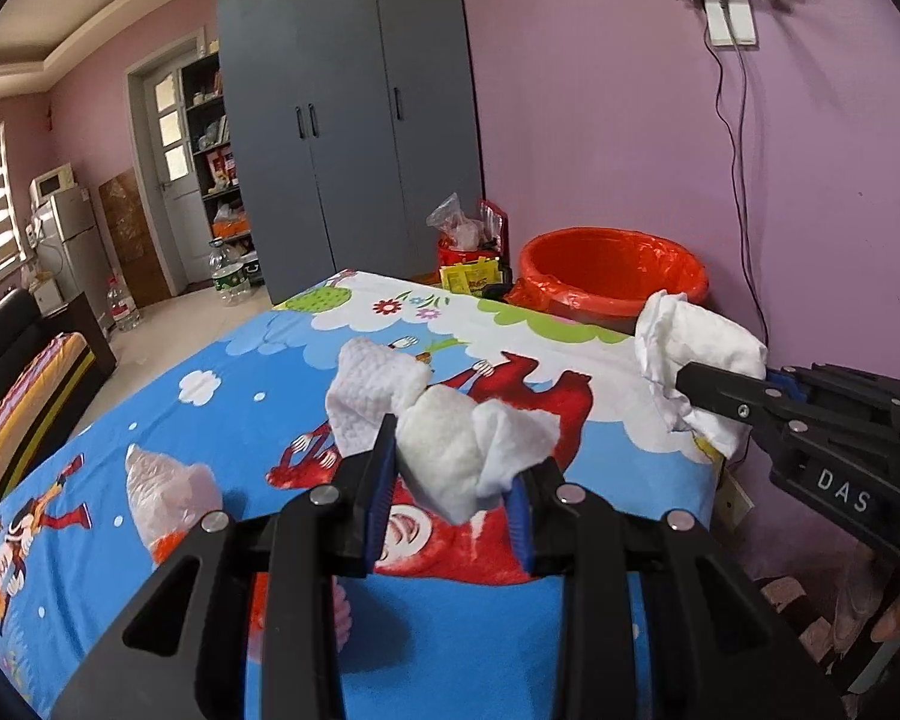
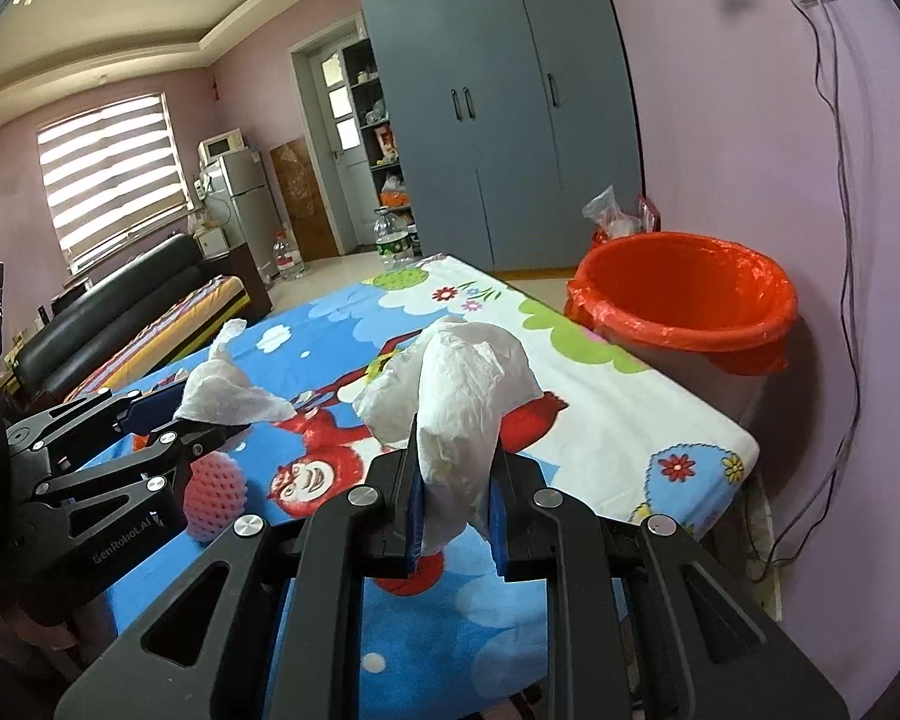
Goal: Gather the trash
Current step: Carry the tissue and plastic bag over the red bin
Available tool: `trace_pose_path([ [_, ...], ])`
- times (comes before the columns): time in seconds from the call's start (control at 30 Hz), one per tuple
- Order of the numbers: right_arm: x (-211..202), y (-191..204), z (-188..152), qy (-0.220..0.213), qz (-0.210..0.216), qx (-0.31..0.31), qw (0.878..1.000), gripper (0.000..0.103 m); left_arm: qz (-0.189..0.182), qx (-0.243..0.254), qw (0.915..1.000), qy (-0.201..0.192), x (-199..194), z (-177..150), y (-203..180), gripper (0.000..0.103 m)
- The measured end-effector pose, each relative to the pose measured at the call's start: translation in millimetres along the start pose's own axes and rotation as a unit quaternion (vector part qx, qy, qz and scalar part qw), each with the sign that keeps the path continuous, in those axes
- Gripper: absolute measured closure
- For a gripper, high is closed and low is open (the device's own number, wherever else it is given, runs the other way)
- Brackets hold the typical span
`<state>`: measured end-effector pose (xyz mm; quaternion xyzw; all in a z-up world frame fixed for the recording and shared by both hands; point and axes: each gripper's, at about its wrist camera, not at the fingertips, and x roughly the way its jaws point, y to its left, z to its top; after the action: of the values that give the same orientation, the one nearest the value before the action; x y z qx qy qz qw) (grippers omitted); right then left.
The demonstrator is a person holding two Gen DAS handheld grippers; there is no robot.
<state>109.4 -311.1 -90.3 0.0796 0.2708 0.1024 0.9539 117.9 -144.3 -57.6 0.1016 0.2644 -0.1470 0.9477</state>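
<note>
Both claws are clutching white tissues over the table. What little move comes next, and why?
Probably carry the right gripper on toward the red-lined bin and let go above it. Its crumpled tissue is clamped and lifted, the bin stands open just past the table's far edge, and the left gripper also holds a tissue.

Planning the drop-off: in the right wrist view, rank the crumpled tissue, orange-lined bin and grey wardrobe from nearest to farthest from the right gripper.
1. Crumpled tissue, pinched in the right gripper.
2. Orange-lined bin, ahead right, past the table's far edge.
3. Grey wardrobe, against the back wall.
</note>
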Motion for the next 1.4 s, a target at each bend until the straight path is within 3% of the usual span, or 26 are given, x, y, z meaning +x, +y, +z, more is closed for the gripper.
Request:
trace_pose_path([
  [0.33, -0.6, -38.8, 2.5, -0.008, -0.021, 0.029, 0.999, 0.085, -0.024, 0.027, 0.9993, 0.003, 19.4, 17.8, -29.2, 0.072],
  [0.67, 3.6, -85.6, 23.2, -0.023, -0.058, 0.037, 0.997, 0.085, -0.070, 0.048, 0.9964, -0.010, 57.0, 58.4, -67.7, 0.070],
  [1.07, 44.4, -163.2, 65.0, -0.018, -0.093, 0.049, 0.994, 0.085, -0.104, 0.072, 0.9920, 0.002, 142.2, 119.0, -104.0, 0.069],
  [1.4, 95.1, -213.0, 86.7, -0.011, -0.098, 0.053, 0.994, 0.084, -0.110, 0.076, 0.9909, 0.014, 207.8, 142.1, -123.1, 0.069],
])
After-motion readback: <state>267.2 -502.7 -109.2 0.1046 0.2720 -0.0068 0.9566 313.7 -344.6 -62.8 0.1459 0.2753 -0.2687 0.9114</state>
